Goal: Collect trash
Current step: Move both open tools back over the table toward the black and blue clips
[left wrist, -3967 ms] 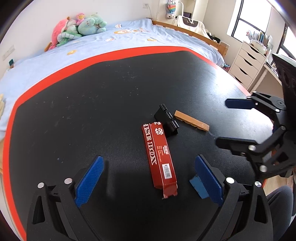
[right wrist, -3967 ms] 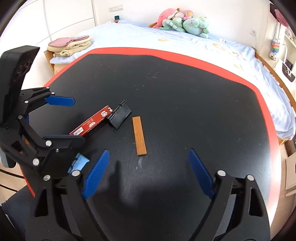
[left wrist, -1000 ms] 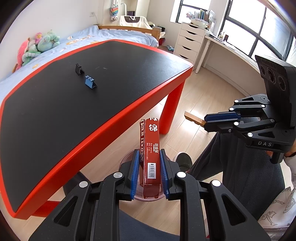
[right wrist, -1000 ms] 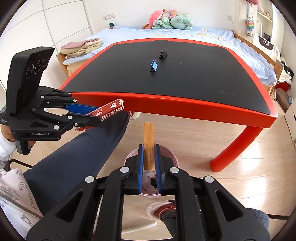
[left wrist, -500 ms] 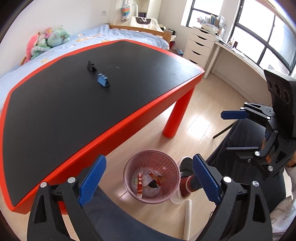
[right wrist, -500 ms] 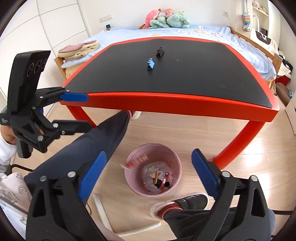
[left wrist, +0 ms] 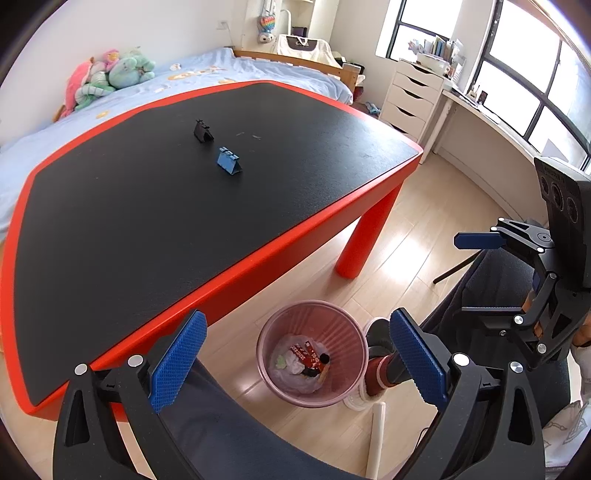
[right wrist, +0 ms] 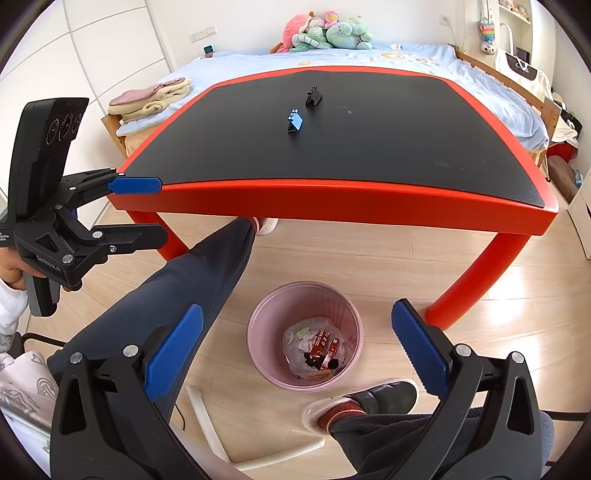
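A pink trash bin [left wrist: 280, 325] stands on the wooden floor beside the red-edged black table [left wrist: 147, 221]; it also shows in the right wrist view [right wrist: 258, 332]. Inside lie the red box [left wrist: 308, 355] [right wrist: 325, 345] and other scraps on a plastic liner. My left gripper [left wrist: 297, 363] is open and empty above the bin; it shows from the side in the right wrist view [right wrist: 147, 210]. My right gripper [right wrist: 299, 350] is open and empty above the bin; it shows in the left wrist view [left wrist: 476, 273]. A blue binder clip [left wrist: 228, 161] [right wrist: 294, 121] and a black binder clip [left wrist: 202, 132] [right wrist: 313, 96] sit on the table.
The person's legs [right wrist: 192, 280] and shoes [right wrist: 369, 402] are beside the bin. White pipes [right wrist: 201, 410] lie on the floor. A bed with plush toys [right wrist: 325, 33] is behind the table; a white drawer unit [left wrist: 413, 99] stands by the window.
Both grippers opened and dropped their loads: the red box and the wooden strip fell into the bin. Both grippers have since stayed open above it, shifting only slightly.
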